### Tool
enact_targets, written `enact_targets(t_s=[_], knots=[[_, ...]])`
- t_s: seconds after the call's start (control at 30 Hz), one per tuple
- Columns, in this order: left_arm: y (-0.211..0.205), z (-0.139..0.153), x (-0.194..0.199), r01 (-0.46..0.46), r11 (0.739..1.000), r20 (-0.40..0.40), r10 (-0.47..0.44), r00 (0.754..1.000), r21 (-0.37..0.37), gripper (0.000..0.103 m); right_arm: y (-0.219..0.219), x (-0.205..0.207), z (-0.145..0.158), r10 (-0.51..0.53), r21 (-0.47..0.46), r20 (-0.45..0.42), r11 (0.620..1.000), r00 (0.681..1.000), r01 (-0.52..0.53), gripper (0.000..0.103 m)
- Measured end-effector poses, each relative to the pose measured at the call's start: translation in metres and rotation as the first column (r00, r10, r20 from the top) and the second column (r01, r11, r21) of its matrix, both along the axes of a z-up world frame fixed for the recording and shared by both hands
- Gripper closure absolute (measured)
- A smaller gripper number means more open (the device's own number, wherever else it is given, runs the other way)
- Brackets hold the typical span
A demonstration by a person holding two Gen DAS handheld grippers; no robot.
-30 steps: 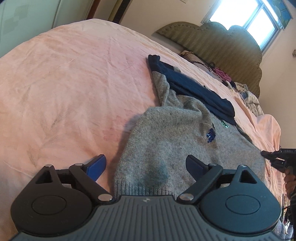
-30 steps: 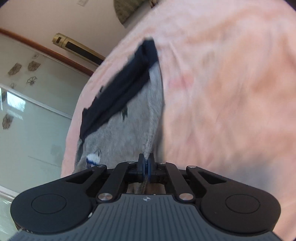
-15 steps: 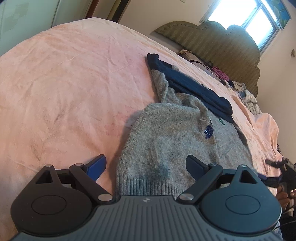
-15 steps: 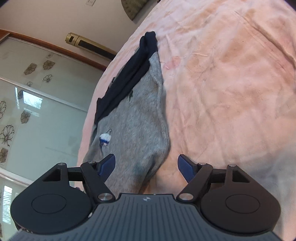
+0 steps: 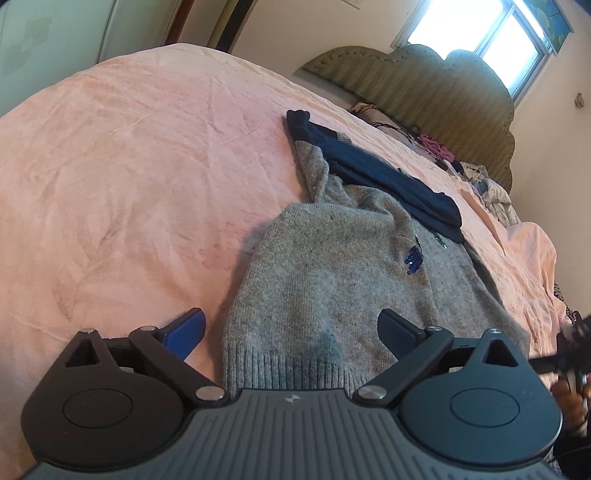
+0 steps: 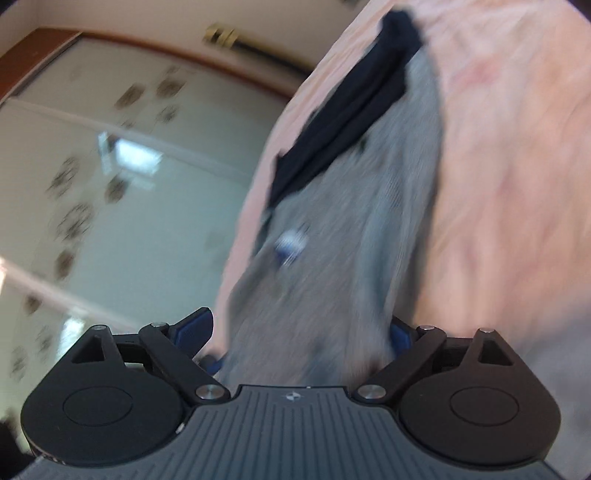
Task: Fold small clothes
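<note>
A small grey knit sweater (image 5: pixel 343 266) with dark navy trim (image 5: pixel 391 181) and a blue sequin patch lies on the pink bedspread (image 5: pixel 129 184). My left gripper (image 5: pixel 291 328) is open, its fingers on either side of the ribbed hem at the near end. In the blurred right wrist view the sweater (image 6: pixel 340 240) runs away from me. My right gripper (image 6: pixel 303 332) is open with the grey fabric between its fingers. The right gripper also shows at the right edge of the left wrist view (image 5: pixel 569 339).
A green padded headboard (image 5: pixel 424 85) stands at the far end under a bright window (image 5: pixel 491 33). A pile of mixed clothes (image 5: pixel 472 173) lies near the headboard. Frosted glass wardrobe doors (image 6: pixel 92 184) stand beyond the bed's edge.
My right gripper opened and let go of the sweater's edge, then moved in over the grey fabric. My left gripper stayed open at the hem.
</note>
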State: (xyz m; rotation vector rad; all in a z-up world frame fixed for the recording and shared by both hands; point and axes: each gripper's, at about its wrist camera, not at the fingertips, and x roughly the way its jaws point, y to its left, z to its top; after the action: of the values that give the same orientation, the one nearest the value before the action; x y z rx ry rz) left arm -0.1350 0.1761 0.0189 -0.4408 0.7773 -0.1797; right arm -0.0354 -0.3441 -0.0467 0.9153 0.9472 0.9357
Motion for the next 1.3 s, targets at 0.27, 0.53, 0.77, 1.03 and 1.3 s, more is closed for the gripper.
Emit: enact_targets(t_s=[0.27,0.53,0.77,1.03,1.3], knots=[[-0.001,0.001,-0.002,0.013,1.0,-0.006,-0.013,1.0,-0.001,0.002,-0.01,-0.043,-0.006,0.037,0.127,-0.017,0.991,0.999,-0.034,0.013],[-0.02,0.002,-0.011,0.031,0.998,-0.013,-0.03,0.999,0.057,0.015,0.021,-0.017,-0.004,0.003,0.106,-0.048,0.994,0.999,0.002,0.013],[-0.039,0.005,-0.008,0.062,0.952,-0.043,-0.051,0.998,0.3,0.079,0.027,-0.025,0.037,-0.06,-0.148,-0.006,0.987,0.998,0.058,0.085],[-0.039,0.005,-0.012,0.073,0.944,-0.032,-0.066,0.997,0.323,0.079,-0.02,-0.04,0.117,-0.069,0.158,0.256,0.987,0.964,0.029,0.0],[-0.042,0.005,-0.013,0.075,0.939,-0.026,-0.071,0.997,0.336,0.078,0.0,-0.022,0.046,-0.1,0.007,0.015,0.995,0.995,0.1,0.004]])
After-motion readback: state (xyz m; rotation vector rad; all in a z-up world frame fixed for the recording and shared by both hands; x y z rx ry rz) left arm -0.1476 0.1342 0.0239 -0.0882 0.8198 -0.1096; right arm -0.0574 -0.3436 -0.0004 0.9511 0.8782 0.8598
